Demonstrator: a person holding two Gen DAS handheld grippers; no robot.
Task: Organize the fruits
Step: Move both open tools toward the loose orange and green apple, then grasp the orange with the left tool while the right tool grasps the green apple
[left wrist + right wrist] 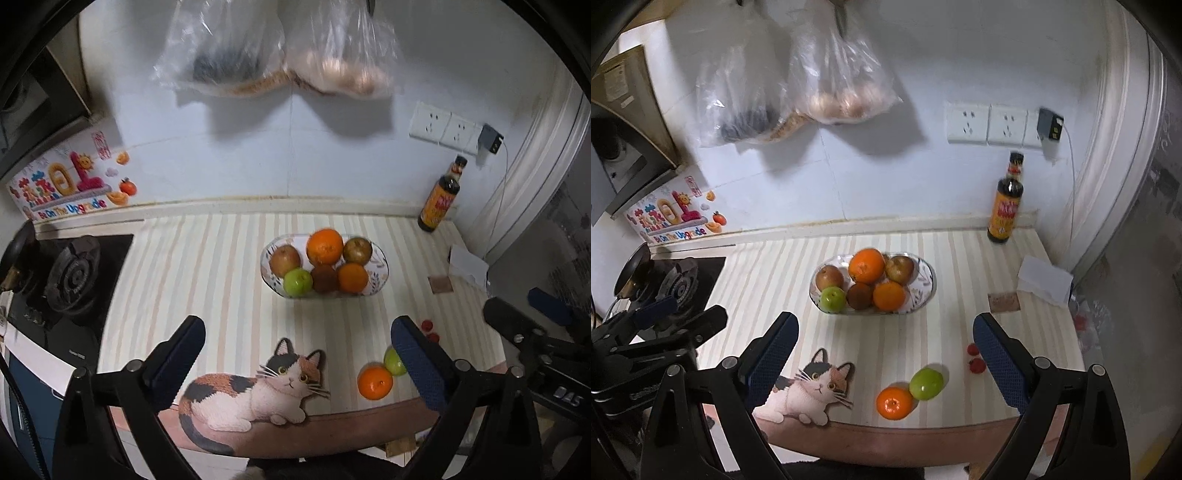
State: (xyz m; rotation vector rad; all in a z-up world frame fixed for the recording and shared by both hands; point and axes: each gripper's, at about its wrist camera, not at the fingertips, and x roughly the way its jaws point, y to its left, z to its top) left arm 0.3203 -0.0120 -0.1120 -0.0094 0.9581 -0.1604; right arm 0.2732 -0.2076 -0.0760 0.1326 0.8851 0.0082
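Step in hand: collecting loose fruit. Orange (894, 403) and green apple (926, 383) touching, near tabletop front edge; bowl (925, 275) mid-tabletop, six fruits inside. Left gripper (295, 363) and right gripper (884, 354) wide, empty. Next, likely: close on orange, carry to bowl.

Looking like a home kitchen: gas stove (70, 284) sitting at left of the frame, sauce bottle (1005, 201) standing by wall sockets (993, 123) at upper right, food bags (798, 85) hanging above a striped surface (798, 266).
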